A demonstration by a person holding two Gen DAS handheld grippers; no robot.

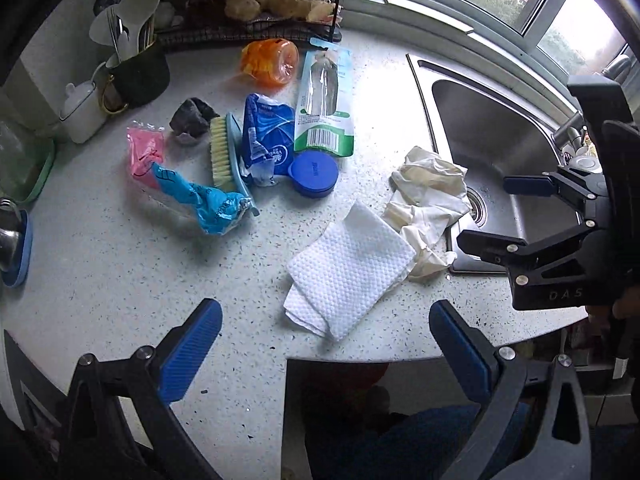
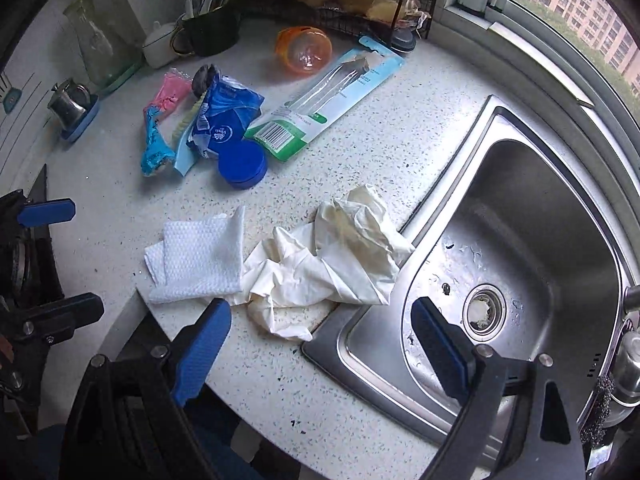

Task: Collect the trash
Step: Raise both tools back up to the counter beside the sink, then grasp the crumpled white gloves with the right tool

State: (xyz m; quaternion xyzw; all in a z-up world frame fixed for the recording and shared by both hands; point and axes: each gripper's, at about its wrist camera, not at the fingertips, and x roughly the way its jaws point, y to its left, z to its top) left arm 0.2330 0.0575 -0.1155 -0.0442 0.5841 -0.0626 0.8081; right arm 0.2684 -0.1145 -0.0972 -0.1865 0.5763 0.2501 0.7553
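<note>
Hovering over the worktop point(image 1: 100, 248), left gripper point(image 1: 324, 356) and right gripper point(image 2: 320, 344): jaws wide open, holding nothing. White paper towel point(image 1: 352, 268) lies near the worktop's edge, touching crumpled cream gloves point(image 2: 332, 264) beside the sink point(image 2: 520, 240). Wrappers point(image 1: 264, 136) sit farther back, left.

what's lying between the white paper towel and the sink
A crumpled cream-coloured wrapper lies between the paper towel and the sink, touching the towel and overhanging the sink's rim. The right wrist view shows it best.

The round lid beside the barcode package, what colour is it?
Solid dark blue lid, clearest in the right wrist view.
</note>
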